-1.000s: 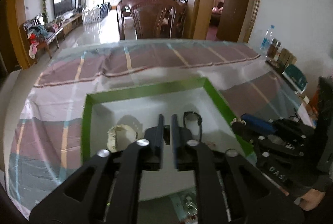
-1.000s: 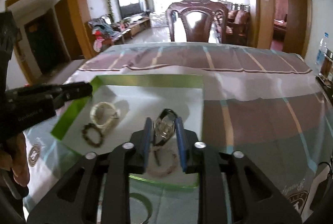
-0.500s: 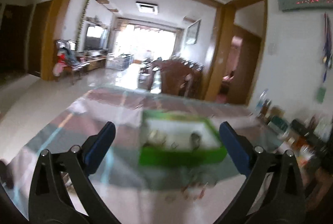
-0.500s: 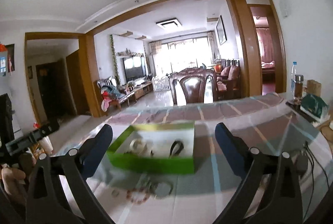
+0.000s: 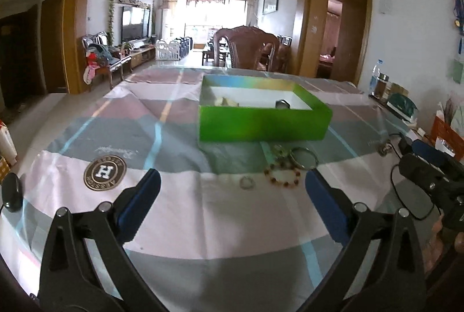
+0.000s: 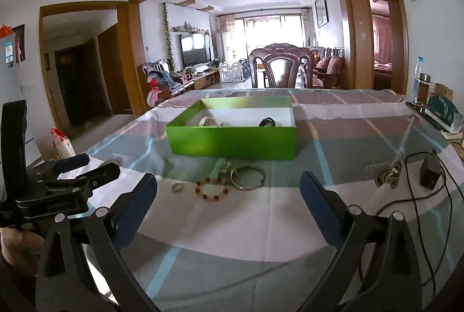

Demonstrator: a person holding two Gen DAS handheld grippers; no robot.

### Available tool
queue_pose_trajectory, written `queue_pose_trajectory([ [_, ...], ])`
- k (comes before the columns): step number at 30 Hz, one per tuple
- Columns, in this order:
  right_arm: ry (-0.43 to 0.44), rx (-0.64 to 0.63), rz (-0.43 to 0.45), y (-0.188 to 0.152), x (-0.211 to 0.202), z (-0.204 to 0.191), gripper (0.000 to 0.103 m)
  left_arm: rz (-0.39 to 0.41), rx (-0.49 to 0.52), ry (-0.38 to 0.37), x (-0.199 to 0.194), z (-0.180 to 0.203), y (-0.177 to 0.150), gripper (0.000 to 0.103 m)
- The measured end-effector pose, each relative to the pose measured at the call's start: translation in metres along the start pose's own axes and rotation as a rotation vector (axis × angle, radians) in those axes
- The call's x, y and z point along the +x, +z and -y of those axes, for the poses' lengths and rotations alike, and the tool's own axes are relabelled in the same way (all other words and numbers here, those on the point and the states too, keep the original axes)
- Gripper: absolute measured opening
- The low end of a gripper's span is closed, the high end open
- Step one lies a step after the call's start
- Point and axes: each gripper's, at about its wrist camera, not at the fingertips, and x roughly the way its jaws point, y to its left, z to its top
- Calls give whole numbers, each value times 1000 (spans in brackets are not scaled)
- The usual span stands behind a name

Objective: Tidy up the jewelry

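Observation:
A green box [image 5: 264,123] [image 6: 232,140] stands mid-table, holding a white bracelet [image 5: 224,100] [image 6: 210,121] and a dark watch [image 5: 282,104] [image 6: 268,122]. On the cloth in front of it lie a small ring [image 5: 247,182] [image 6: 177,187], a red bead bracelet [image 5: 285,177] [image 6: 211,189] and a metal bangle [image 5: 304,157] [image 6: 248,174]. My left gripper [image 5: 230,181] [image 6: 87,167] is wide open and empty, short of the ring. My right gripper [image 6: 227,184] [image 5: 429,167] is also wide open and empty, just short of the bead bracelet.
A small black block [image 6: 429,175] with a trailing cable lies at the right. Bottles [image 6: 420,82] and a green packet [image 6: 443,108] stand at the far right edge. A black puck [image 5: 11,191] sits at the left edge. A wooden chair [image 6: 278,68] faces the far side.
Both grippers pulled back from over the box toward the near table edge and opened wide. The right one let go of the watch, which now lies in the box.

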Motion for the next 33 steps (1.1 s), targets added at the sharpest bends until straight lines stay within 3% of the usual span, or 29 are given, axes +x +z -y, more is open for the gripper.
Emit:
queue_pose_trajectory([
  [33,4,28,-34,-7,4,1,97,-66,5,-14,19,9,-5,99],
])
